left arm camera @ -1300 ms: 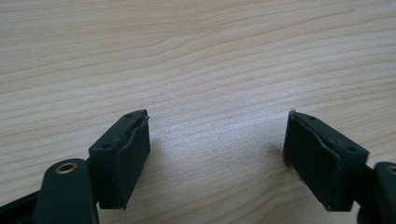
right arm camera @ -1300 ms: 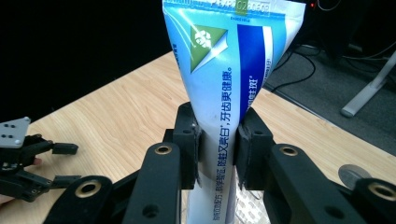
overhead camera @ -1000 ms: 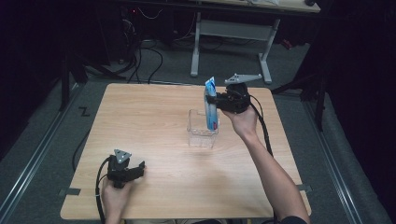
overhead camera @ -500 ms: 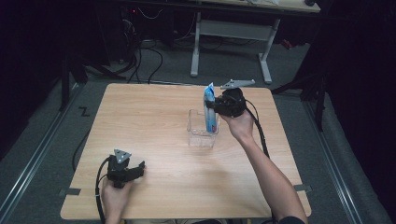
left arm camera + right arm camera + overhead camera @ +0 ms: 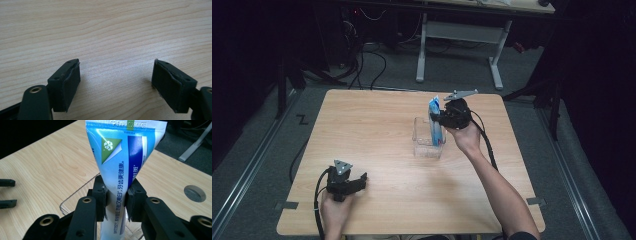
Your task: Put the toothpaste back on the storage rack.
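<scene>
The high view shows a wooden table (image 5: pixel 377 125) with a person's forearms coming in from the near edge. The right gripper (image 5: pixel 443 119) is clamped on a blue and white toothpaste tube (image 5: pixel 435 121), which stands upright with its crimped flat end on top and its lower end down inside a clear plastic container (image 5: pixel 423 145) that sits right of the table's centre. In the right gripper view the two black pads (image 5: pixel 130 201) press on the tube (image 5: pixel 119 182) from either side at about the middle of its length, and the curved clear rim of the container (image 5: pixel 75 195) shows just below and behind the jaws; a round grey cap (image 5: pixel 194 193) is set into the tabletop farther off. The left gripper (image 5: pixel 354 183) rests near the table's front left corner, well apart from the container, held in the left hand (image 5: pixel 334 210). In the left gripper view its jaws stand wide apart over bare wood, with nothing between them.
</scene>
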Demonstrator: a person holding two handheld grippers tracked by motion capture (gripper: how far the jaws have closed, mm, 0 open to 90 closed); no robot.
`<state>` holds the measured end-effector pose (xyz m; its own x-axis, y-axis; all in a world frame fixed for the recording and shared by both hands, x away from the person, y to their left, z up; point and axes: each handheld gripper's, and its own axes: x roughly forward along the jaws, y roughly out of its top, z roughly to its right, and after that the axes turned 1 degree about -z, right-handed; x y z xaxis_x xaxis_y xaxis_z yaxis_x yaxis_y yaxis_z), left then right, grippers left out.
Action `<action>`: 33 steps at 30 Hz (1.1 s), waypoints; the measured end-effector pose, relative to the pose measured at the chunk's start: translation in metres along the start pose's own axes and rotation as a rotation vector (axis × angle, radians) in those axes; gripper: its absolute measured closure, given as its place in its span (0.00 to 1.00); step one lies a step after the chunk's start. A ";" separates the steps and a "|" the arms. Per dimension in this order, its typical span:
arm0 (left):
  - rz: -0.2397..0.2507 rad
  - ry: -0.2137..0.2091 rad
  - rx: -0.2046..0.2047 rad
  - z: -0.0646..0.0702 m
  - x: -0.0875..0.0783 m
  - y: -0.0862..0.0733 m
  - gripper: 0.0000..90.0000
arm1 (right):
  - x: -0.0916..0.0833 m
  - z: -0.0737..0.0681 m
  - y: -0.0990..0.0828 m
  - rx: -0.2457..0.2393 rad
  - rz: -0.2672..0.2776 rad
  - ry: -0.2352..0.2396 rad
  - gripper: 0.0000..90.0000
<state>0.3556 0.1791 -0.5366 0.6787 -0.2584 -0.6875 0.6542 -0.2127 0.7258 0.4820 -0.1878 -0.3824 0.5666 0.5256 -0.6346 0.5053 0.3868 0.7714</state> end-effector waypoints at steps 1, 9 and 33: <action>0.001 0.000 0.000 0.000 0.000 0.000 0.26 | 0.002 0.000 -0.001 -0.005 -0.004 -0.001 0.81; 0.002 -0.001 -0.002 0.000 0.000 0.000 0.26 | 0.011 -0.003 -0.007 -0.011 -0.032 -0.002 0.81; 0.001 0.000 -0.001 0.000 0.000 0.000 0.26 | 0.027 -0.006 -0.010 -0.012 -0.038 0.023 0.79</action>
<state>0.3555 0.1790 -0.5367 0.6795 -0.2587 -0.6865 0.6537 -0.2113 0.7267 0.4883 -0.1725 -0.4068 0.5318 0.5276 -0.6624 0.5185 0.4156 0.7473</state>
